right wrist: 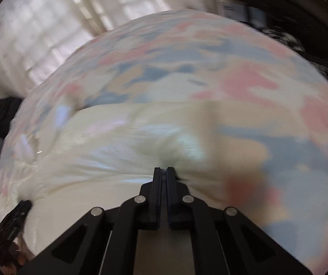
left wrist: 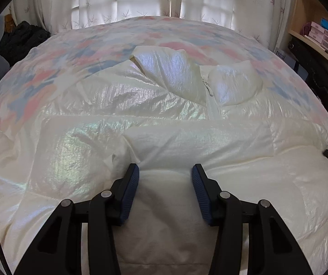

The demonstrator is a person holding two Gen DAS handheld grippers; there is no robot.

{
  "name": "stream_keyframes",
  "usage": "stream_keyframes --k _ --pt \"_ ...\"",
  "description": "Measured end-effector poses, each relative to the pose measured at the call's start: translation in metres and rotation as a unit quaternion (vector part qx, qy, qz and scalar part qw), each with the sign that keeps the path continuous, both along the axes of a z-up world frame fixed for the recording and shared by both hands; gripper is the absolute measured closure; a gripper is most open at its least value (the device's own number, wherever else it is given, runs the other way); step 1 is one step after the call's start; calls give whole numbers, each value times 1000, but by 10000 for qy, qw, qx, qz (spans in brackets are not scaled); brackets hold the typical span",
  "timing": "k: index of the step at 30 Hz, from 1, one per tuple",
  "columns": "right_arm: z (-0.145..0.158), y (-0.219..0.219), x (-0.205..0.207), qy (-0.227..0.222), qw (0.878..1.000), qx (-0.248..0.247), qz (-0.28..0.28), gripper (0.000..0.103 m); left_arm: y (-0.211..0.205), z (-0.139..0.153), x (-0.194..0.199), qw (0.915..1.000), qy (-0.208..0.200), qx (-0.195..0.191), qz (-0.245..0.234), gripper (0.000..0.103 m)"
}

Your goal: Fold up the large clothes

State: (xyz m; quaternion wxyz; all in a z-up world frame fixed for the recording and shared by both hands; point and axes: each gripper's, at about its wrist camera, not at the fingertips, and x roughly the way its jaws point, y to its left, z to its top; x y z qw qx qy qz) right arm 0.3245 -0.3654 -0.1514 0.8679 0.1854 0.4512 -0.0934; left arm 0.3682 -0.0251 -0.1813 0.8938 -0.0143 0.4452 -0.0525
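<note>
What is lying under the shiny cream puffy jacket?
The shiny cream puffy jacket lies on a bed cover with pink and blue patches, which shows all around it. What the jacket covers directly beneath stays hidden.

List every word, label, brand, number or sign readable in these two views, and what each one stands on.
White box beside the bed, under the shelf, left wrist view: dark printed characters, too small to read for certain.
Pink boxes on the shelf: no text can be made out.
Label at top right, right wrist view: blurred, unreadable.
Jacket and bedcover: no text visible.
</note>
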Motion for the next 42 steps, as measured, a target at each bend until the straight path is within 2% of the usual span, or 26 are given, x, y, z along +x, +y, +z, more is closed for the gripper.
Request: stream_keyframes --k 3,5,9,10,13,16,20,24,29,32,37,42 --pt "14 -1 -19 -52 9999 56 126 95 -2 12 -9 9998 39 184 55 54" --pt "29 13 -34 -216 9990 120 381 91 -4 23 -23 9998 -47 185 27 53" --pt "52 63 -62 -482 9930 380 1011 62 -9 46 -59 9994 -289 74 -148 44" --pt "54 76 -67 -492 9914 388 1151 58 -11 49 -68 9994 -319 29 -160 42" --pt "50 117 -70 -359 9865 250 1580 58 -16 51 -83 9994 -244 -98 -244 42" --pt "33 135 -64 -84 9863 170 1636 58 -23 43 -87 9996 -137 26 -247 42" --pt "8 124 -60 147 9908 4 1346 58 -24 20 -86 9995 152 245 -147 42" --pt "2 90 -71 166 9950 200 959 60 -12 6 -87 9991 293 304 -36 42" --pt "8 69 -95 247 9970 222 704 59 1 15 -101 9994 298 146 0 42" --pt "12 64 -116 322 9967 432 612 59 5 23 -116 9995 282 101 -46 42" --pt "22 74 -153 183 9958 653 615 58 9 43 -154 9992 116 340 -194 42" --pt "29 94 -192 38 9943 829 663 58 21 66 -201 9992 -71 282 -291 42"
